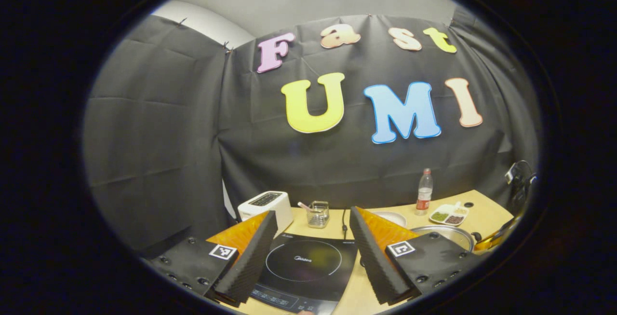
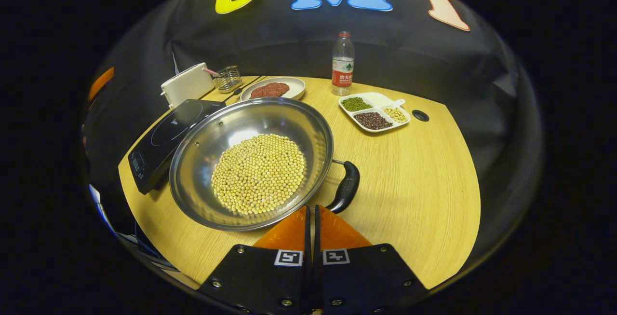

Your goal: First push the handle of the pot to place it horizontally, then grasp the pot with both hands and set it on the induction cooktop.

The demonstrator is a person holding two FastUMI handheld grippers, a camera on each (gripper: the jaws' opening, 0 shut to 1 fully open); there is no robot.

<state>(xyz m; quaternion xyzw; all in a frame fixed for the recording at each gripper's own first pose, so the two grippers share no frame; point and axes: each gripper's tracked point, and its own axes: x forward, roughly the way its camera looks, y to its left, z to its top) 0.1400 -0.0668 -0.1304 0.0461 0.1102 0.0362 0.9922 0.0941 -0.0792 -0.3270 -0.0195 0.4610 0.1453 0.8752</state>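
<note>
The right gripper (image 2: 311, 211), fingers pressed together, sits beside the bean-filled steel pot's (image 2: 250, 160) black handle (image 2: 346, 187), left gripper (image 1: 313, 257) spread wide over the black induction cooktop (image 1: 308, 267); a hard shove might spill beans

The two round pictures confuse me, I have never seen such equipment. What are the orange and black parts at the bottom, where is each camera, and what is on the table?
No robot arm is here: a person holds one two-finger tool in each hand, and a fisheye camera rides on each, looking forward along its fingers. The orange and black wedges are those fingers.

In the left gripper view, the left tool is open and holds nothing; the black induction cooktop lies between its fingers.

In the right gripper view, the right tool is shut, empty, with its tips close to the pot's rim and black handle.

On the wooden table are the steel pot full of yellow beans, a white toaster, a small wire basket, a plate of something reddish, a water bottle and a divided dish of beans.
</note>
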